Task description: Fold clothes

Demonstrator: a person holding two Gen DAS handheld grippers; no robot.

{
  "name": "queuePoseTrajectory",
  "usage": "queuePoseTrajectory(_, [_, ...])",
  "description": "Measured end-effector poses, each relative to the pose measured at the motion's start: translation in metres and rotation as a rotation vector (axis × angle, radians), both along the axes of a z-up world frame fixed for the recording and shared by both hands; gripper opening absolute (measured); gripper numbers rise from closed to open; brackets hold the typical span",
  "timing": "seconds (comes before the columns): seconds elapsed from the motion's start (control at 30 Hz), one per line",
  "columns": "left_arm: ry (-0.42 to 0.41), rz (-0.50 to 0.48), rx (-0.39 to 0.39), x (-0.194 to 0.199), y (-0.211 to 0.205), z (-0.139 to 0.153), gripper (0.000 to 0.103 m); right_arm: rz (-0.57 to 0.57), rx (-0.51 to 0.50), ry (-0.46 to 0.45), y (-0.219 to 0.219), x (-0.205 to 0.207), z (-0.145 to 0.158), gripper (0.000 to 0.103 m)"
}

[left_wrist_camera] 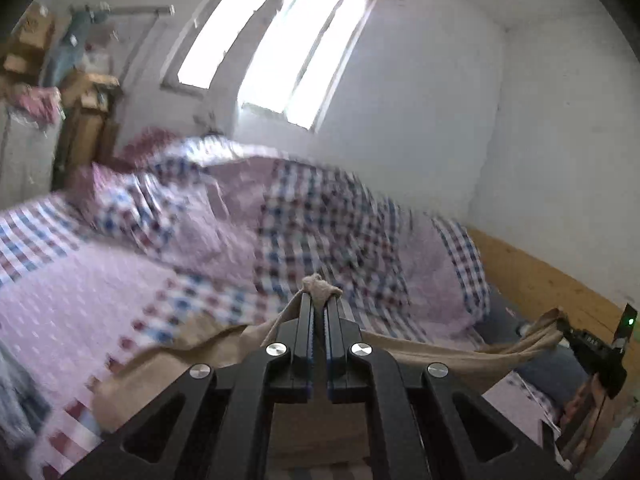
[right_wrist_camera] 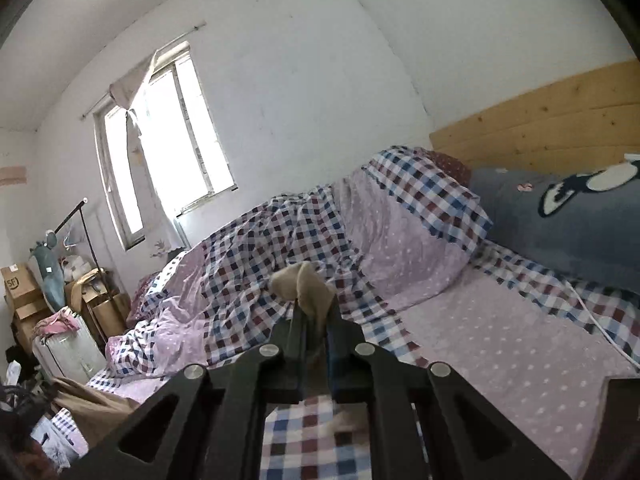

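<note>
My left gripper (left_wrist_camera: 319,300) is clamped on a bunched corner of the beige garment (left_wrist_camera: 420,350), and my right gripper (right_wrist_camera: 314,304) pinches another corner. The cloth hangs stretched between them above the bed (right_wrist_camera: 500,360). My own gripper bodies hide most of it, so I cannot tell what garment it is. The left view is motion-blurred, smearing the checked quilt (left_wrist_camera: 320,216).

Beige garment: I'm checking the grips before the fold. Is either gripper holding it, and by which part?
Both. The left gripper pinches a bunched edge of the beige garment; the right gripper pinches another bunched edge. Which part of the garment cannot be told.
</note>
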State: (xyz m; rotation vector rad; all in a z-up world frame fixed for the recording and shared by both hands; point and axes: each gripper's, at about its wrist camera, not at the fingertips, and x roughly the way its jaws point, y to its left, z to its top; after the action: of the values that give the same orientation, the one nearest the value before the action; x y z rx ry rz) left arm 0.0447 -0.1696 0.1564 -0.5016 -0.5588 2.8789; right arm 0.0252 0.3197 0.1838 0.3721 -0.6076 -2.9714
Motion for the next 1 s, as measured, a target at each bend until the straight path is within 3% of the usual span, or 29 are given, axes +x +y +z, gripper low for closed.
queuePoseTrajectory(0.1, [-0.075, -0.046, -0.009, -0.006, 0.018, -0.014, 0.003, -0.026, -0.070, -0.088, 0.020, 0.006, -0.017, 0.007])
queuePoseTrajectory(0.2, [-0.086, -0.078, -0.048, 0.002, 0.039, -0.016, 0.003, -0.053, -0.119, -0.121, 0.037, 0.021, -0.025, 0.007])
queuePoseTrajectory(0.3, [-0.088, -0.085, -0.051, 0.014, 0.052, -0.016, 0.003, -0.080, -0.076, -0.094, 0.042, 0.048, -0.017, 0.012])
queuePoseTrajectory(0.43, [-0.128, -0.098, -0.025, 0.030, 0.063, -0.021, 0.003, -0.227, 0.018, -0.054, 0.057, 0.085, -0.013, 0.020])
queuePoseTrajectory(0.5, [-0.160, -0.110, -0.035, 0.039, 0.073, -0.027, 0.003, -0.228, -0.030, -0.090, 0.068, 0.087, -0.024, 0.027])
queuePoseTrajectory(0.63, [-0.233, -0.140, -0.079, 0.060, 0.097, -0.045, 0.003, -0.060, -0.066, -0.213, 0.051, 0.058, -0.050, 0.027])
queuePoseTrajectory(0.8, [-0.340, -0.186, -0.110, 0.087, 0.124, -0.075, 0.003, 0.356, -0.120, -0.401, -0.021, 0.014, -0.096, 0.035])
queuePoseTrajectory(0.87, [-0.372, -0.217, -0.117, 0.097, 0.137, -0.085, 0.002, 0.473, -0.118, -0.468, -0.053, 0.010, -0.115, 0.037])
queuePoseTrajectory(0.93, [-0.372, -0.249, -0.135, 0.102, 0.150, -0.088, 0.002, 0.555, -0.099, -0.522, -0.078, 0.008, -0.130, 0.038])
queuePoseTrajectory(1.0, [-0.357, -0.272, -0.163, 0.104, 0.161, -0.086, 0.002, 0.575, -0.008, -0.561, -0.099, 0.008, -0.139, 0.038])
